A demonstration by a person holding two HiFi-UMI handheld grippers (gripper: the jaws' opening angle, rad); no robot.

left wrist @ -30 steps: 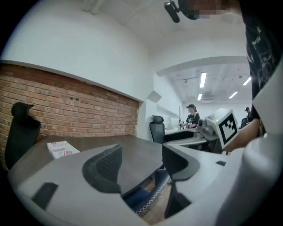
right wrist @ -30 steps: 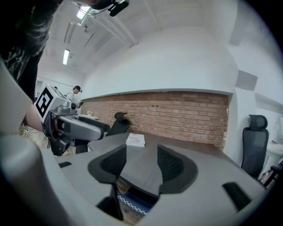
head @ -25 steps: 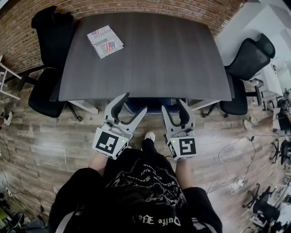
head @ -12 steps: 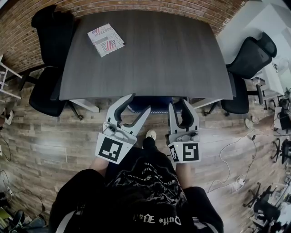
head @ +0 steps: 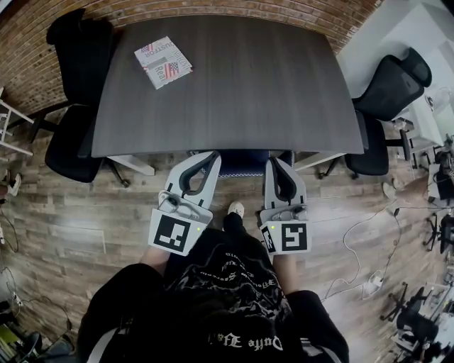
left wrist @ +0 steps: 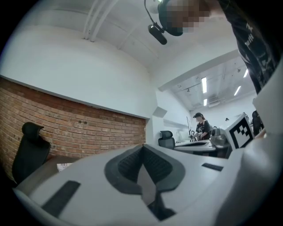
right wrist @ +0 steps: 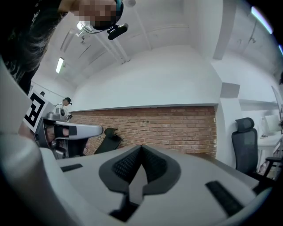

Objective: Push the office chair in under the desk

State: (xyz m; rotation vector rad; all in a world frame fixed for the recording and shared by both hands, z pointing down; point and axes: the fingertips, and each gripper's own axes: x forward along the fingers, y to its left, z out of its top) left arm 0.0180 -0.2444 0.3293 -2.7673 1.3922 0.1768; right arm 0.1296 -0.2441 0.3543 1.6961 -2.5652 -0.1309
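Note:
The dark grey desk (head: 234, 85) fills the upper middle of the head view. Only a strip of the blue office chair (head: 241, 162) shows below the desk's front edge; the rest is hidden under the top. My left gripper (head: 213, 157) is shut and empty, with its tip at the chair's left end by the desk edge. My right gripper (head: 274, 162) is also shut and empty, at the chair's right end. I cannot tell whether either tip touches the chair. The left gripper (left wrist: 142, 148) and the right gripper (right wrist: 141, 149) each show meeting pads, tilted up towards wall and ceiling.
A black chair (head: 74, 106) stands at the desk's left end and another black chair (head: 386, 99) at its right. A booklet (head: 163, 62) lies on the desk's far left. White cables (head: 355, 262) trail on the wooden floor at right. A brick wall (head: 213, 8) runs behind the desk.
Both grippers' jaws have closed from wide open to shut with nothing between them. Their tips have stayed at the desk's front edge.

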